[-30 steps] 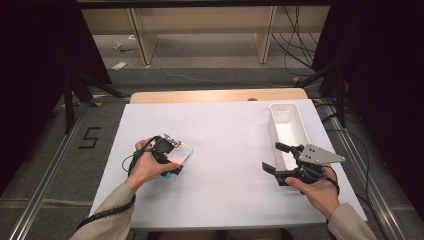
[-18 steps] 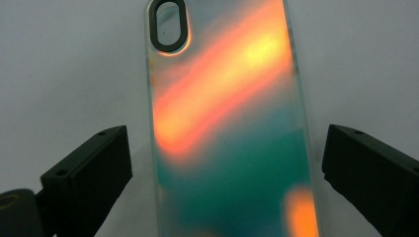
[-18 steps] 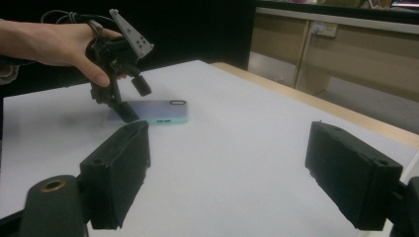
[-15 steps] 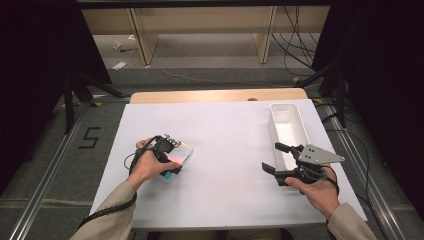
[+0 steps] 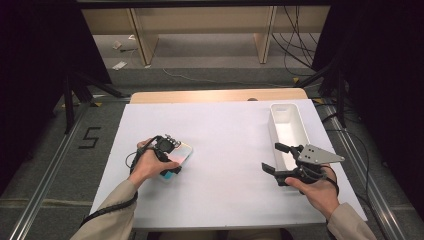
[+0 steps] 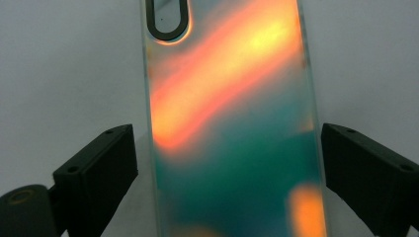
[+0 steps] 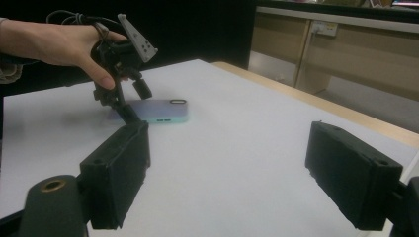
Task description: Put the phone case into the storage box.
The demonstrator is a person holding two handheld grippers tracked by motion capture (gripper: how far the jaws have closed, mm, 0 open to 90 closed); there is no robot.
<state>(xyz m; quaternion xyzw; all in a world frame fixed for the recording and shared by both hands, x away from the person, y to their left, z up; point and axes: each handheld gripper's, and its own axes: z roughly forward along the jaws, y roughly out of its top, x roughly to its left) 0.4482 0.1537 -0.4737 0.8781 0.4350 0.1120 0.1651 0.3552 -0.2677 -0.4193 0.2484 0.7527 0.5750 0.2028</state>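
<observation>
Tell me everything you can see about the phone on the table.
The phone lies flat, back side up, on the white table, at the person's left. Its glossy back shimmers orange, yellow and teal, with a dark oval camera ring near one end; small slots show on an end edge. The left gripper is over it, open, one jaw on each long side, neither visibly touching.

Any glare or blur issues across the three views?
Left gripper view: phone close and soft, iridescent orange-teal sheen, jaws sharper. Right gripper view: own jaws blurred, phone and left gripper sharper. High view: even light on the table, dark surround.
</observation>
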